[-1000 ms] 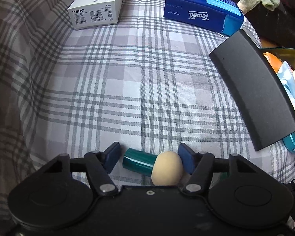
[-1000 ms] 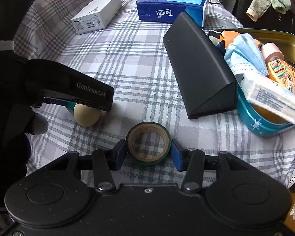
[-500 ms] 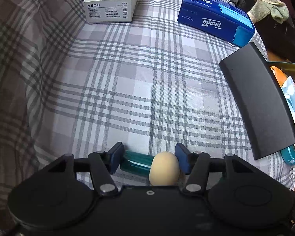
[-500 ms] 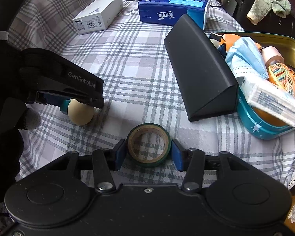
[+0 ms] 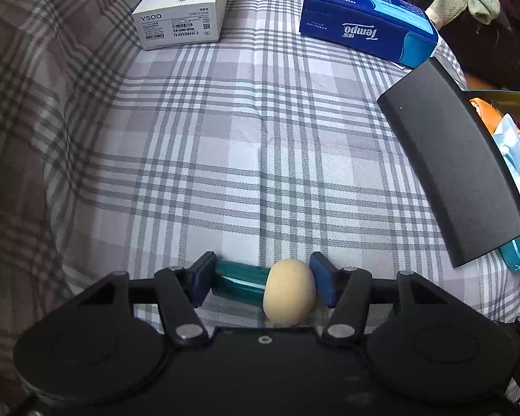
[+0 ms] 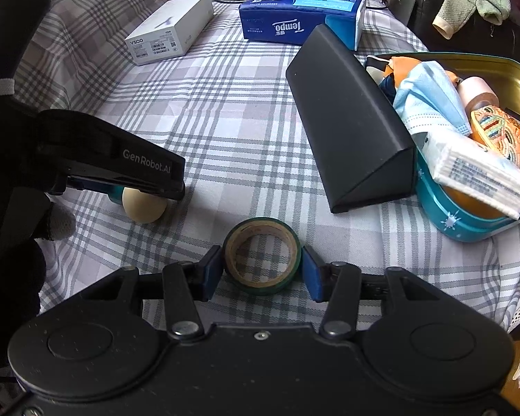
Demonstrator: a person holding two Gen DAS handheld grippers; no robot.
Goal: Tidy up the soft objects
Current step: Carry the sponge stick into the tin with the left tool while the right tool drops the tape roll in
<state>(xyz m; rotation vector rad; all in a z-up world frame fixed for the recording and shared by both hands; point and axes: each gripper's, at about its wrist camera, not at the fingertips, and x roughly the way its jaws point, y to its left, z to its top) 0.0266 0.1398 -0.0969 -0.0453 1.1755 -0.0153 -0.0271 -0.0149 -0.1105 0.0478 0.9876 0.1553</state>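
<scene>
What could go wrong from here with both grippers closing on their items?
1. The left gripper clamps the sponge applicator end to end, teal handle against one pad, soft beige head against the other; the head may squash and let it pivot out.
2. The right gripper pinches the green tape roll across its open ring, which could tip when lifted.
3. The teal tin is already heaped, and the black wedge case stands before it.

green tape roll (image 6: 262, 256) between right tongs (image 6: 262, 272)

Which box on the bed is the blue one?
The Tempo tissue pack, lying beside the white Y500 box, near the black wedge.
</scene>
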